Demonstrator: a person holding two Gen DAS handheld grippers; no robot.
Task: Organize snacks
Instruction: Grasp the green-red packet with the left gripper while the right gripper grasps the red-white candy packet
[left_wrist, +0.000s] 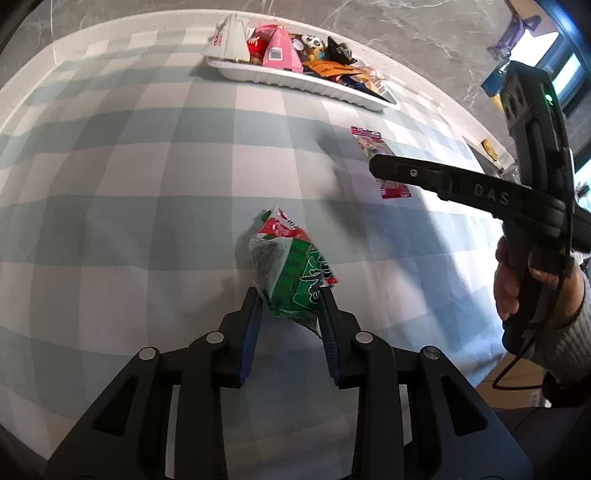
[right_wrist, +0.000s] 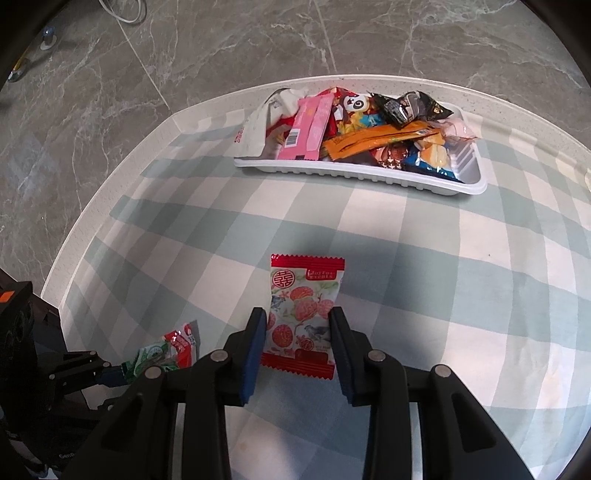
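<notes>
My left gripper (left_wrist: 290, 299) has its jaws closed against a green, red and white snack packet (left_wrist: 291, 269), which is crumpled between the pads just above the checked cloth. It also shows in the right wrist view (right_wrist: 162, 356). My right gripper (right_wrist: 298, 320) is open, its pads on either side of a red and white snack packet (right_wrist: 303, 314) that lies flat on the cloth; I cannot tell if they touch it. That packet shows in the left wrist view (left_wrist: 373, 146), partly under the right gripper's finger (left_wrist: 424, 173).
A white tray (right_wrist: 369, 177) piled with several mixed snack packets stands at the far edge of the table; it also shows in the left wrist view (left_wrist: 306, 83). The table edge (right_wrist: 122, 177) curves round to the left, with marble floor beyond.
</notes>
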